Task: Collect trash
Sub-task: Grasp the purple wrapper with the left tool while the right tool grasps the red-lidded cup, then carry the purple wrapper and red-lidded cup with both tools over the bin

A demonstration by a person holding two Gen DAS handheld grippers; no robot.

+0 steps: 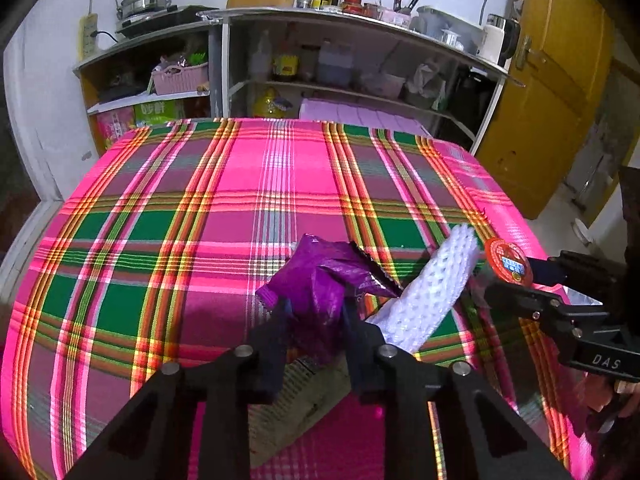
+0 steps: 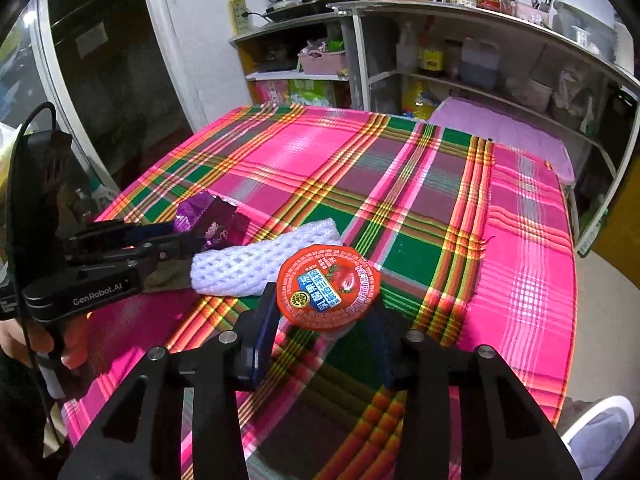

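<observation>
A crumpled purple snack wrapper (image 1: 320,280) sits between the fingers of my left gripper (image 1: 316,314), whose pads press on both its sides just above the plaid tablecloth (image 1: 240,184). A small jelly cup with a red strawberry lid (image 2: 328,286) is clamped in my right gripper (image 2: 326,314). A white foam net sleeve (image 2: 256,266) lies on the cloth between the two. In the left wrist view, the right gripper (image 1: 516,280) holds the cup (image 1: 508,260) beside the foam net (image 1: 432,292). From the right wrist view, the left gripper (image 2: 188,238) shows with the wrapper (image 2: 208,220).
A brownish flat piece (image 1: 304,392) lies on the cloth under the left gripper. Kitchen shelves (image 1: 360,60) with bottles and boxes stand behind the table. A yellow door (image 1: 552,92) is at the right. A hand (image 2: 24,344) holds the left gripper, and a shoe (image 2: 600,432) is on the floor.
</observation>
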